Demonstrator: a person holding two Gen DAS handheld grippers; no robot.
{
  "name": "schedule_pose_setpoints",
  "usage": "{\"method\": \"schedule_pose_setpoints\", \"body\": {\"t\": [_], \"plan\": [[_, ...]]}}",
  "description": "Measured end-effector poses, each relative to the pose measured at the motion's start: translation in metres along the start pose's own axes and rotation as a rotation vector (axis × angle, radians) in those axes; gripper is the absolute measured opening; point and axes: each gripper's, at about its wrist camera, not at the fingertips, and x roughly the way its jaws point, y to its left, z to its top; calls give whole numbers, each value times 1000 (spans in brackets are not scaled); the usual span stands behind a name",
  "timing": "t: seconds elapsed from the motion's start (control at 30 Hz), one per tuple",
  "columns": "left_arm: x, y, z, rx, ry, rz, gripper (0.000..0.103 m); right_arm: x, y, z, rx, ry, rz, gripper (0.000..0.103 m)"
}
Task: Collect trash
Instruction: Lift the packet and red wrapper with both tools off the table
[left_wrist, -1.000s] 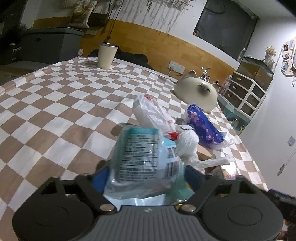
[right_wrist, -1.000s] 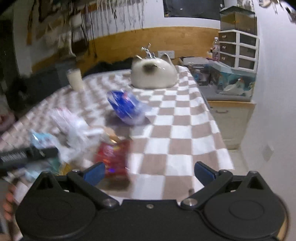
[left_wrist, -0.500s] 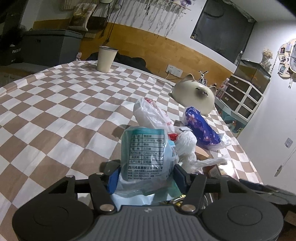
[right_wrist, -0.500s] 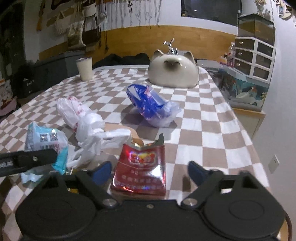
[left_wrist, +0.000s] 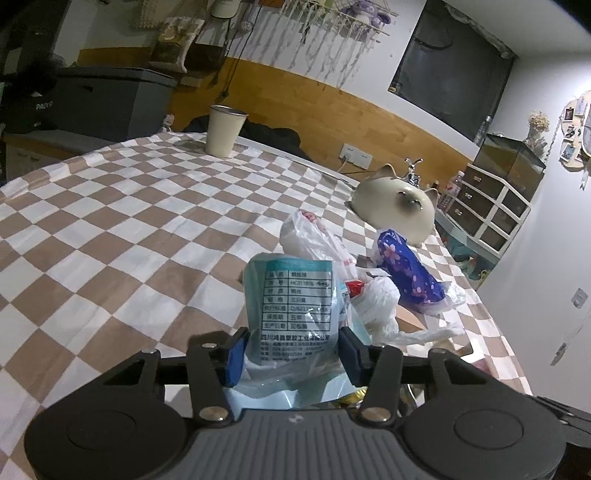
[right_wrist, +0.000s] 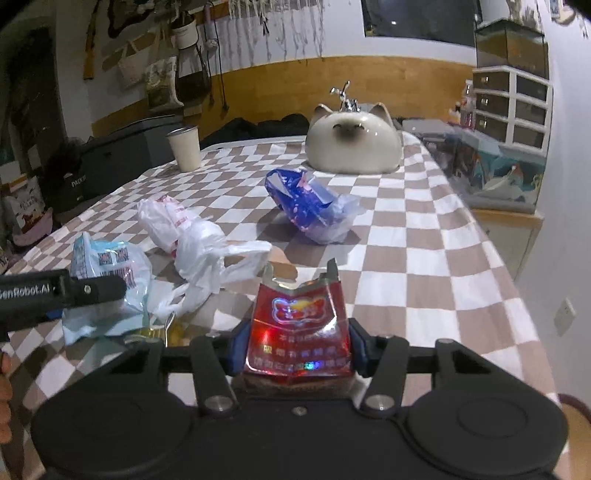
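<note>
My left gripper (left_wrist: 291, 354) is shut on a light blue plastic packet (left_wrist: 295, 306) with a printed label; it also shows in the right wrist view (right_wrist: 107, 266). My right gripper (right_wrist: 295, 350) is shut on a torn red foil snack wrapper (right_wrist: 297, 328). A crumpled white plastic bag (right_wrist: 192, 240) lies on the checkered tablecloth (right_wrist: 424, 266) between them; it also shows in the left wrist view (left_wrist: 317, 240). A blue flowered wrapper (right_wrist: 306, 203) lies farther back, also seen in the left wrist view (left_wrist: 406, 273).
A cream cat-shaped ornament (right_wrist: 354, 144) sits at the table's far end. A cream cup (right_wrist: 184, 147) stands at the far left. The table's right edge drops off toward drawers (right_wrist: 513, 107) and clutter. A gold wrapper (right_wrist: 162, 330) peeks out near the packet.
Both grippers have closed: the left onto the blue packet, the right onto the red wrapper. The right gripper steadied from a blurred sweep and came up to the wrapper.
</note>
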Motion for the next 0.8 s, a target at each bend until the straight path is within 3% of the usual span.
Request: {"method": "schedule_pose_setpoints", "body": {"t": [0.8], "plan": [[-96, -52, -60, 103, -61, 86, 49, -93, -39, -38, 19, -27, 36, 54]]}}
